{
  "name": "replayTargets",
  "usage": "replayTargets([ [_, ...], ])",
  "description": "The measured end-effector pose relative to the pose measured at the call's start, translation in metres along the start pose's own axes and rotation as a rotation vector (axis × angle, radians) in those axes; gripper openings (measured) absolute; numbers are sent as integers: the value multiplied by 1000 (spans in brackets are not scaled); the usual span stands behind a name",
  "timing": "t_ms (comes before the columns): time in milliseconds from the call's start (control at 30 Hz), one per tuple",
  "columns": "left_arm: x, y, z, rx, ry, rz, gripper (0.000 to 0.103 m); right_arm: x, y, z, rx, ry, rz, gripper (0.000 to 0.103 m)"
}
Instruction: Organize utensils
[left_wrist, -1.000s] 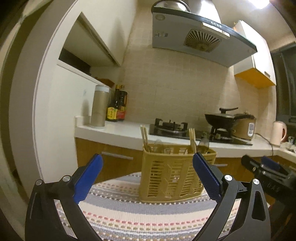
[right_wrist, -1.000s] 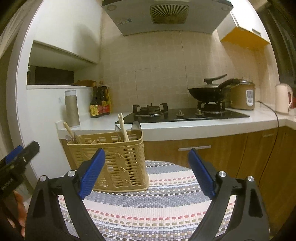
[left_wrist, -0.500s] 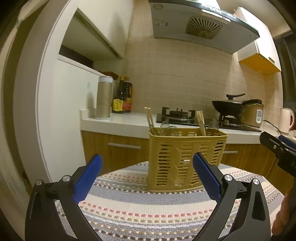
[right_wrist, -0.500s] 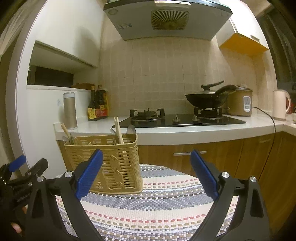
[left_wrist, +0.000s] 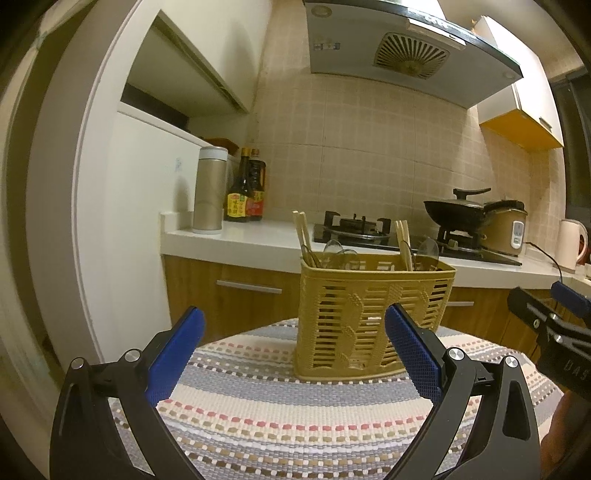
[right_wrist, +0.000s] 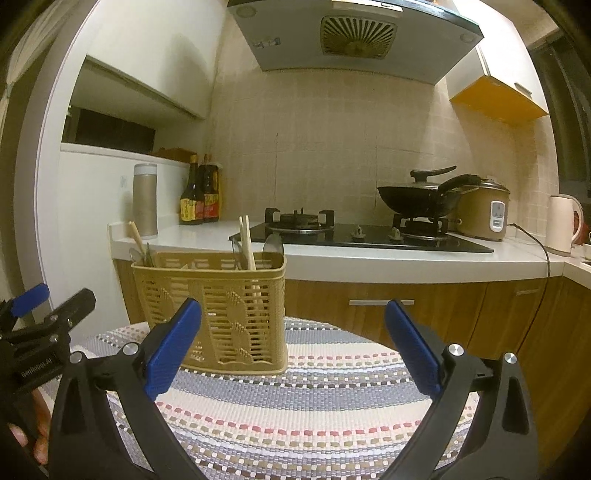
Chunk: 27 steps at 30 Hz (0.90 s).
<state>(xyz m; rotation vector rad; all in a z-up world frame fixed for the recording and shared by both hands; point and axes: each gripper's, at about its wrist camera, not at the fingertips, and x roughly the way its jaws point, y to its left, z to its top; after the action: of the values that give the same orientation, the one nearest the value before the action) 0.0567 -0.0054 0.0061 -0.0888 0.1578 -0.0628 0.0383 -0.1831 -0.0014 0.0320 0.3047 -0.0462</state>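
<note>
1. A tan slatted plastic basket (left_wrist: 373, 317) is sitting on a striped woven mat (left_wrist: 295, 402), in front of the counter (left_wrist: 236, 240).
2. Left gripper (left_wrist: 293, 354) and right gripper (right_wrist: 291, 347) are hovering level near the basket, both spread wide and holding nothing.
3. Wooden chopsticks (left_wrist: 303, 234) and metal spoons (left_wrist: 426, 251) are standing upright inside the basket.

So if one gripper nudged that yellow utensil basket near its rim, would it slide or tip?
The basket looks like thin slotted plastic, so probably light. It stands tall on a woven striped mat that likely grips its base, so a push near the rim might tip it. The chopsticks and spoons stand loose and would likely rattle or shift.
</note>
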Motion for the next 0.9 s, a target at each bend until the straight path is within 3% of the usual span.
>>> replayTargets([
  [900, 0, -6, -1, 41, 5, 11, 95, 5, -2, -2, 13, 28, 2, 95],
])
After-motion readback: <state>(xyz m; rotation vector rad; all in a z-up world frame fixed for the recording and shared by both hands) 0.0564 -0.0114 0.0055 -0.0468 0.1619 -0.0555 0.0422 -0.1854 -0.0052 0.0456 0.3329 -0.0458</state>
